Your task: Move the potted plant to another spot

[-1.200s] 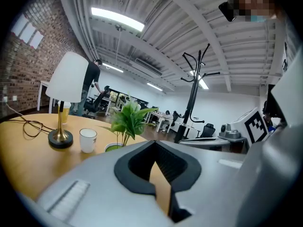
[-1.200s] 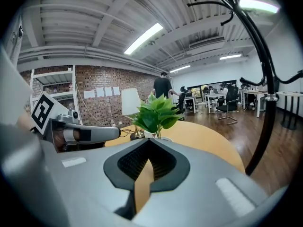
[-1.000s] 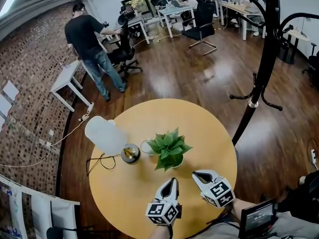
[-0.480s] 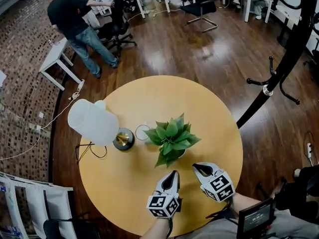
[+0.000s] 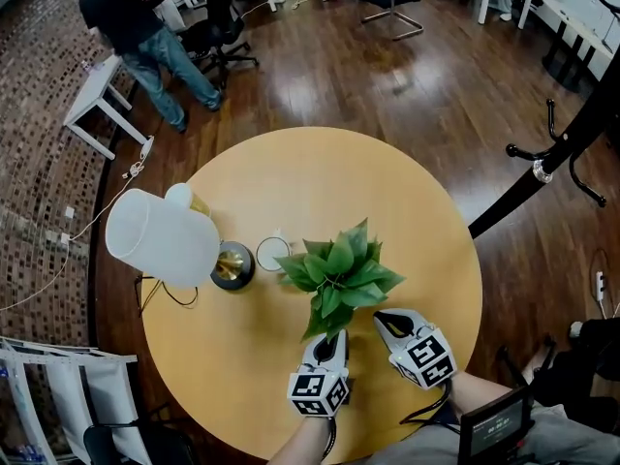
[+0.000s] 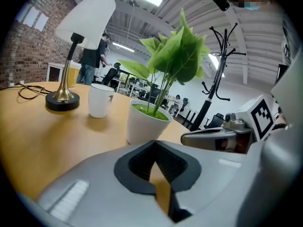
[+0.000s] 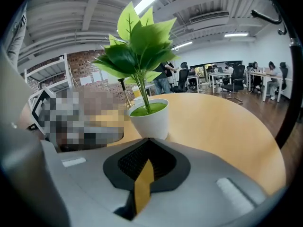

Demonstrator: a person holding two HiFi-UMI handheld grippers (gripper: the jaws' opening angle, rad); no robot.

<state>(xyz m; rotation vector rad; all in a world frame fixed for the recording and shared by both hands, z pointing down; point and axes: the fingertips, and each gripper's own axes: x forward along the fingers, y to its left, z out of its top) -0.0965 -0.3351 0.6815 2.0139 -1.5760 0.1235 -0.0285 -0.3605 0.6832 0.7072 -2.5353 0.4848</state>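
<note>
Closer to the potted plant (image 5: 341, 277) than a second ago, the left gripper (image 5: 335, 340) and right gripper (image 5: 384, 320) both have jaws pressed together, empty, with the pot just ahead between their tips, a cup (image 5: 272, 253) and lamp (image 5: 163, 238) beyond to the left, and the bare round table (image 5: 320, 177) stretching farther on.

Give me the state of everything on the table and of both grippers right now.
potted plant: upright on the table, not gripped.
lamp: upright; lit or not, cannot tell.
white cup: upright beside the lamp.
left gripper: jaws shut, empty, close to the plant.
right gripper: jaws shut, empty, close to the plant.
</note>
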